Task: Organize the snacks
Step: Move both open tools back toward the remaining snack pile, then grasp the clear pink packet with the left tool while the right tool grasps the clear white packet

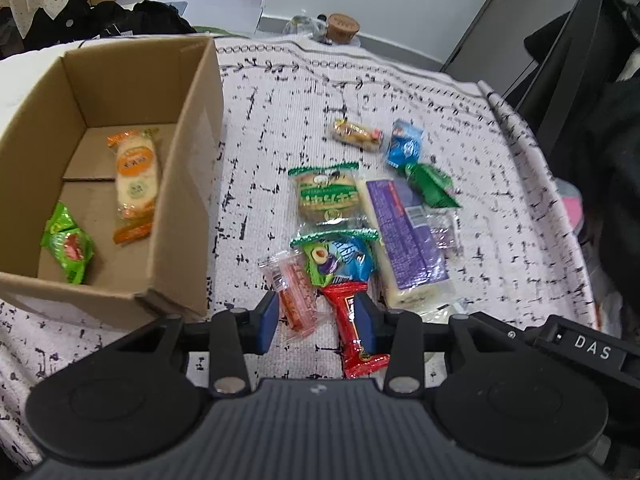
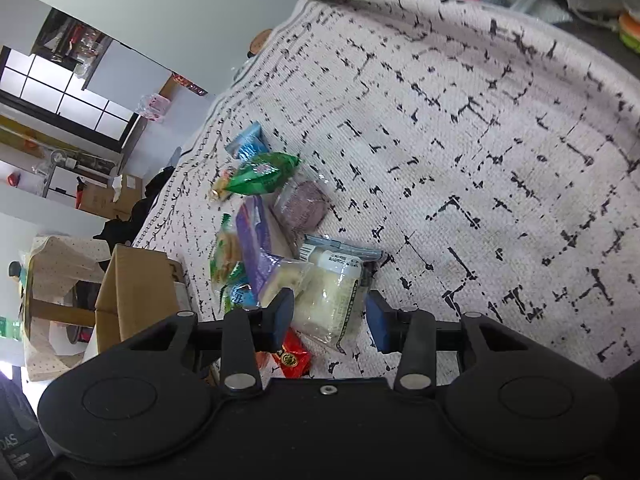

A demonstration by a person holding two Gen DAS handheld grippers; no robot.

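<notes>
Left gripper (image 1: 316,322) is spread wide over a red snack bar (image 1: 354,330) w/ a pink wafer pack (image 1: 294,294) next to it. Right gripper (image 2: 330,320), also apart, straddles a clear-wrapped white bread roll (image 2: 330,298). Cardboard box (image 1: 192,168) to the left holds an orange cracker pack (image 1: 134,178) & a green snack bag (image 1: 70,248).

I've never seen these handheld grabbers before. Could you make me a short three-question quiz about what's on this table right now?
1. True or false: the cardboard box already holds two snacks.
2. Which snack lies between the fingers of the left tool? A) the red bar B) the purple pack C) the blue pouch
3. Fill in: the right tool is open around a clear bag of ____ food.

Key
1. True: an orange-labelled pack and a green pouch lie inside.
2. A. The tool is open and not yet closed on the bar.
3. White.
</notes>
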